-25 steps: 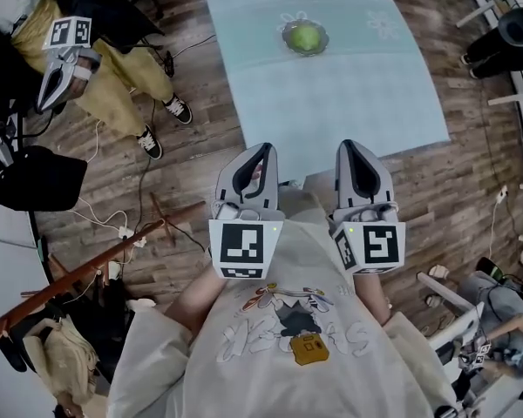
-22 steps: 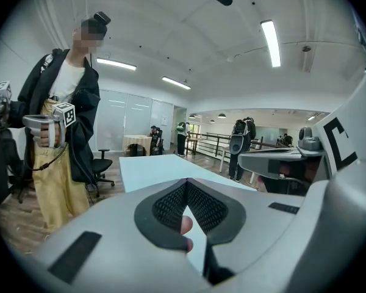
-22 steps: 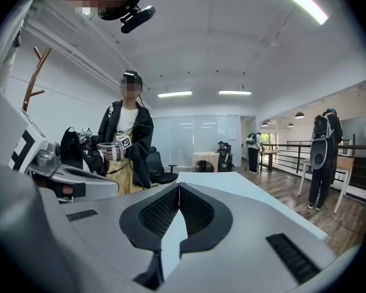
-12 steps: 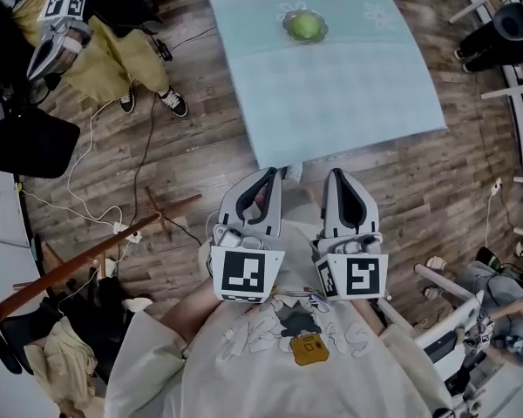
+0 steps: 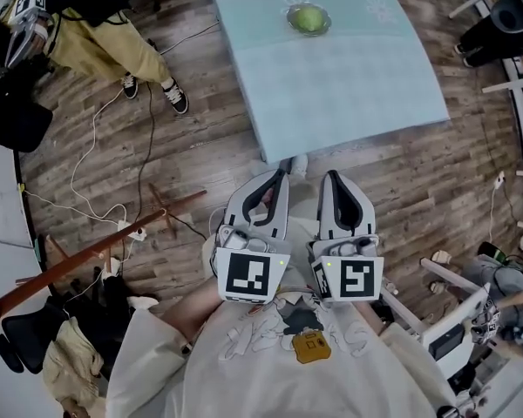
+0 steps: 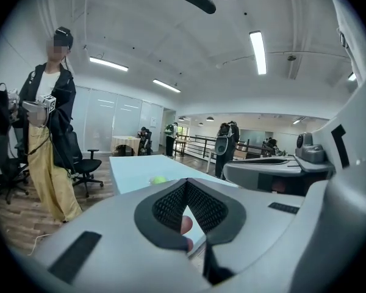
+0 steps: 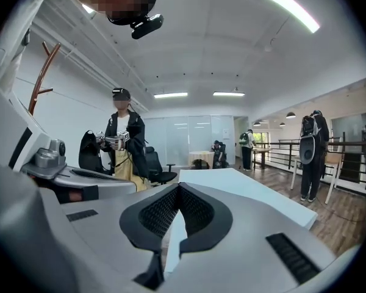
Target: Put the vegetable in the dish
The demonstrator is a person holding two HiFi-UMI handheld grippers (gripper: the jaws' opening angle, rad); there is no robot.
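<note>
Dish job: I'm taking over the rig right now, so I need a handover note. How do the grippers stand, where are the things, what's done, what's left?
Left gripper: fingers shut, nothing held.
Right gripper: fingers shut, nothing held.
Both are held close to the person's chest, short of the table's near edge.
The green vegetable lies in the dish, on the far part of the table.
Done: vegetable in dish, by the look of it.
Left: nothing apparent.

Looks like an open-plan office to us. We see swivel chairs point(image 6: 87, 164), glass partition walls point(image 6: 113, 119), and strip lights point(image 6: 258, 52).
</note>
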